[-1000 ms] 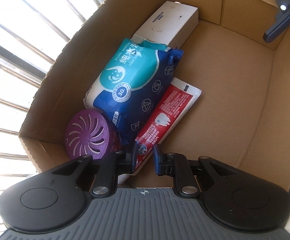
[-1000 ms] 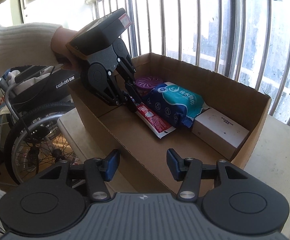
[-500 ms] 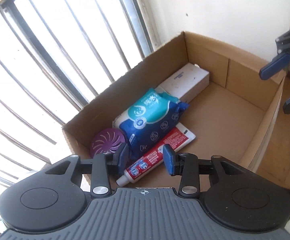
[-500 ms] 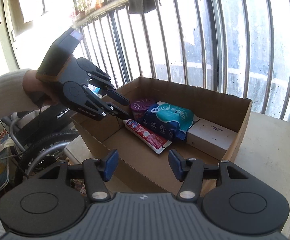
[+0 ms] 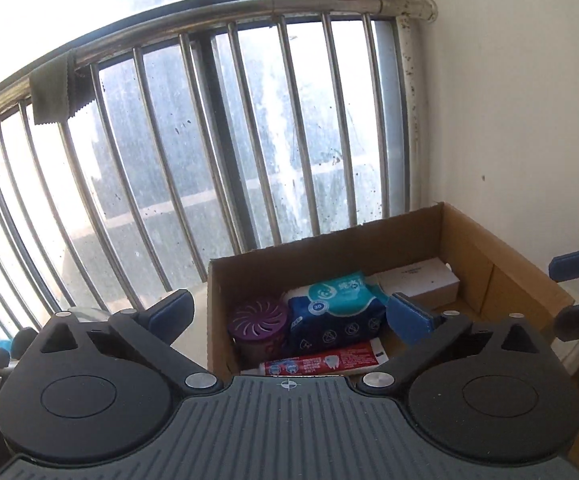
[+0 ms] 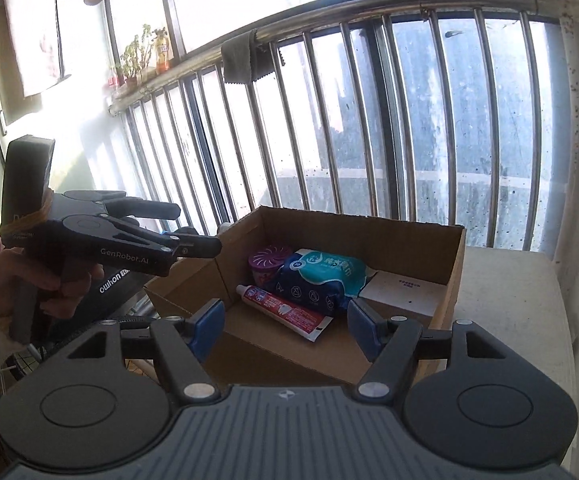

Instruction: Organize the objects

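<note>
Blue-padded left gripper [image 5: 289, 316] has just been opening, jaws wide apart and empty; right gripper [image 6: 285, 332] has been opening too, holding nothing. Toothpaste [image 6: 283, 307], wipes pack [image 6: 321, 276] and air freshener [image 6: 267, 266] sit packed in the cardboard box [image 6: 455, 276]. Reaching back in carelessly could snag its thin wall.

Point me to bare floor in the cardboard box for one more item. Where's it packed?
Free: the cardboard box floor in front of the toothpaste tube, up to the near wall, and the strip beside the white carton on that side. Packed: the far wall, where purple air freshener, wipes pack and carton sit in a row, the tube against the wipes.
</note>
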A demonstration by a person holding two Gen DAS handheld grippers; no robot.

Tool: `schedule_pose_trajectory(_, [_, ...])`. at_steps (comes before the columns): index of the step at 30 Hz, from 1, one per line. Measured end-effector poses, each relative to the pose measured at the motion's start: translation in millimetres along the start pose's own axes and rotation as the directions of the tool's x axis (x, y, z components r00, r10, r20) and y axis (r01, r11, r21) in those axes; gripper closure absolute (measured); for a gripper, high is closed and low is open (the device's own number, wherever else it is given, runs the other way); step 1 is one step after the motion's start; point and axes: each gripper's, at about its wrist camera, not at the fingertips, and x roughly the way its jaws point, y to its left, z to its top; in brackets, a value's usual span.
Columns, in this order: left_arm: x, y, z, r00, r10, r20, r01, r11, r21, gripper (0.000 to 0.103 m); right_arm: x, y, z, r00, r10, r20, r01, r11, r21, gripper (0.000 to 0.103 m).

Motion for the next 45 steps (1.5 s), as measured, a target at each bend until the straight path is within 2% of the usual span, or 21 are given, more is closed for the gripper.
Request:
schedule_pose_trajectory(1, [-4,-2,-2,1.000,0.021,0.020,-0.020,1.000,-0.011,0.000,0,1,-2,1.000,-0.006,0.011,0.006,1.000,0.012,0.032])
schedule_pose_trajectory(4, [-7,-3,-3,1.000,0.019,0.001,-0.019,0.998,-0.061,0.000,0,8,-6,0.998,-0.045,0.052,0.043,0.999,0.024,0.032])
schedule_pose_trajectory(6, [-8,-6,-4,0.999,0.031,-0.006,-0.031,0.998,-0.049,0.000,-1,12,-7,0.996,-0.065,0.065,0.064,0.998,0.023,0.032])
schedule_pose_trajectory(8, [-9,-12,-7,0.995,0.100,0.001,-0.100,0.995,-0.028,0.000,-1,16,-7,0.995,-0.070,0.076,0.068,0.997,0.025,0.032])
schedule_pose_trajectory(10, [-8,-15,-11,0.991,0.136,-0.014,-0.136,0.991,-0.017,0.000,-4,19,-7,0.993,-0.062,0.101,0.058,0.997,0.042,0.027])
schedule_pose_trajectory(13, [-9,-13,-17,0.994,0.090,-0.068,-0.094,0.994,-0.052,0.000,-4,23,-7,0.990,-0.064,0.124,0.057,0.997,0.056,0.025])
schedule_pose_trajectory(17, [-11,-9,-25,0.995,0.053,-0.081,-0.060,0.995,-0.086,0.000,-2,27,-6,0.987,-0.078,0.141,0.069,0.995,0.066,0.025])
schedule_pose_trajectory(23, [-13,-1,-31,0.993,0.104,-0.062,-0.108,0.992,-0.064,0.000,7,33,-7,0.986,-0.103,0.131,0.098,0.994,0.042,0.025])
schedule_pose_trajectory(30, [-12,8,-36,0.998,0.017,-0.067,-0.019,1.000,-0.023,0.000,27,35,-10,0.988,-0.133,0.073,0.135,0.990,-0.034,0.024])
schedule_pose_trajectory(33, [-14,11,-39,0.995,-0.085,-0.061,0.086,0.996,0.022,0.000,40,35,-12,0.992,-0.120,0.043,0.124,0.988,-0.096,0.024])
schedule_pose_trajectory(36, [-20,13,-42,0.974,-0.225,-0.030,0.227,0.969,0.100,0.000,51,36,-14,0.995,-0.102,-0.018,0.098,0.980,-0.171,0.020])
schedule_pose_trajectory(37, [-23,13,-43,0.957,-0.289,-0.018,0.289,0.946,0.144,0.000,54,37,-14,0.995,-0.095,-0.029,0.087,0.976,-0.199,0.017])
schedule_pose_trajectory(38, [-22,12,-44,0.947,-0.321,-0.026,0.320,0.930,0.182,0.000,56,38,-15,0.995,-0.093,-0.044,0.080,0.968,-0.236,0.014])
schedule_pose_trajectory(42, [-11,0,-49,0.933,-0.343,-0.108,0.358,0.870,0.337,0.000,72,43,-19,0.980,-0.173,-0.099,0.124,0.917,-0.380,0.013])
schedule_pose_trajectory(44, [-3,-9,-53,0.927,-0.330,-0.178,0.375,0.826,0.421,0.000,76,39,-19,0.979,-0.153,-0.131,0.091,0.917,-0.389,0.015])
schedule_pose_trajectory(45, [0,-13,-56,0.925,-0.320,-0.204,0.379,0.804,0.458,0.001,80,35,-19,0.978,-0.139,-0.156,0.069,0.920,-0.385,0.020])
